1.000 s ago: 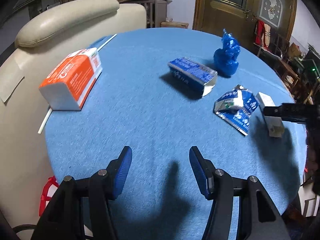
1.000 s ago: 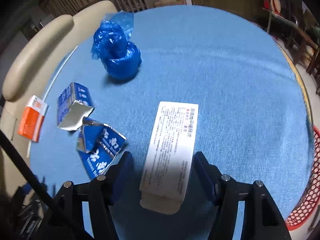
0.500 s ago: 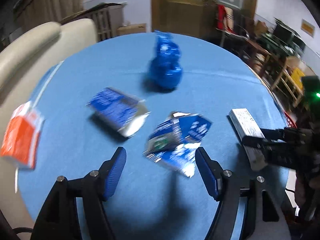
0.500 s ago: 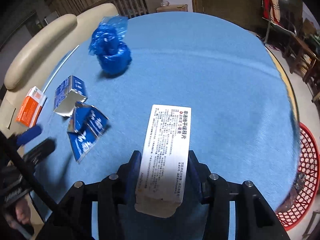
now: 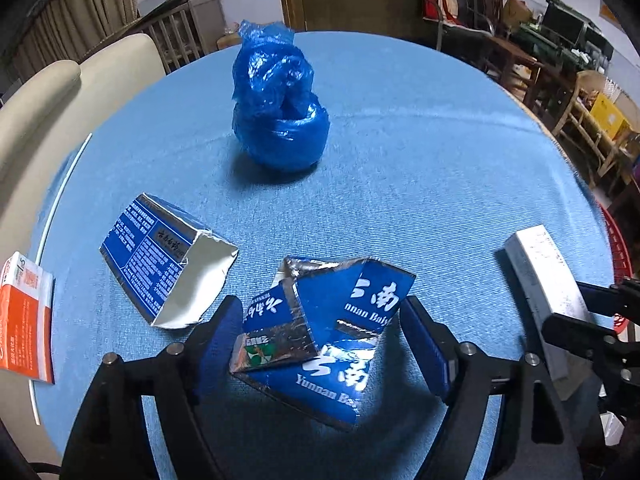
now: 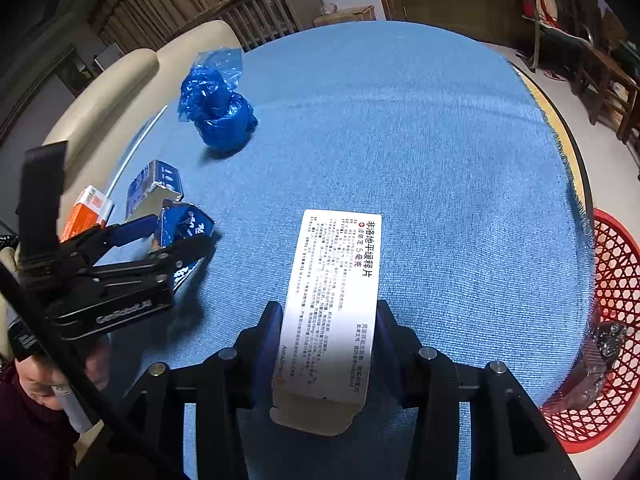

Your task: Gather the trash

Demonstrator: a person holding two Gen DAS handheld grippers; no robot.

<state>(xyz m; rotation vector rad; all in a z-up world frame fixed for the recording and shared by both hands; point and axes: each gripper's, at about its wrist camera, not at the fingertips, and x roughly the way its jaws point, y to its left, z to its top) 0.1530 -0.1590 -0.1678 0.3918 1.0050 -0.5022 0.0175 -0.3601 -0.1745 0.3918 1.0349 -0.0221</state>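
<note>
A: How far along is the tidying?

B: Early, I'd judge. The round blue surface (image 6: 420, 128) carries most of the trash, and the red basket (image 6: 616, 280) beside it holds only one dark wrapper, it seems.

A: What's left?

B: The blue plastic bag (image 5: 278, 108), an open blue carton (image 5: 160, 264), an orange box (image 5: 24, 320).

A: And the hands?

B: The right gripper (image 6: 326, 340) has its fingers clamped on the white box (image 6: 336, 280). The left gripper (image 5: 316, 344) is opening wide around the torn blue carton (image 5: 320, 336), not yet gripping.

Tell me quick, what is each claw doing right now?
Left gripper: jaws opening around the torn blue foil-lined carton, not gripping it.
Right gripper: shut on the white printed cardboard box.
</note>
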